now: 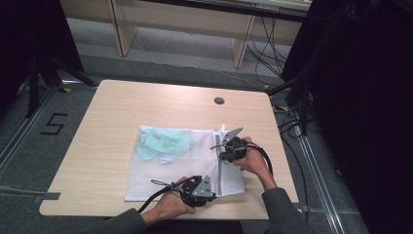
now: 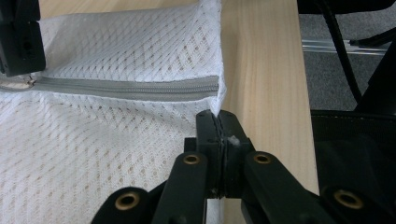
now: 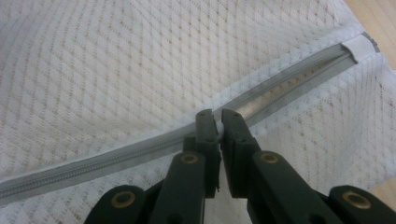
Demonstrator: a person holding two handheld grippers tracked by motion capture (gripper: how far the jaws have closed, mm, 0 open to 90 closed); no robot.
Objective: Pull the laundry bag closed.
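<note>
A white mesh laundry bag lies flat on the wooden table, with a pale green garment inside its far left part. A grey zipper runs along its right side. My left gripper is at the bag's near right corner; in the left gripper view it is shut on the mesh edge just past the zipper's end. My right gripper sits farther up the zipper, its jaws pinched on the zipper pull. Beyond them the zipper gapes as far as a white tab.
A round cable hole sits in the table near its far edge. The table's right edge is close beside the left gripper. Black cables and stand legs lie on the floor to the right.
</note>
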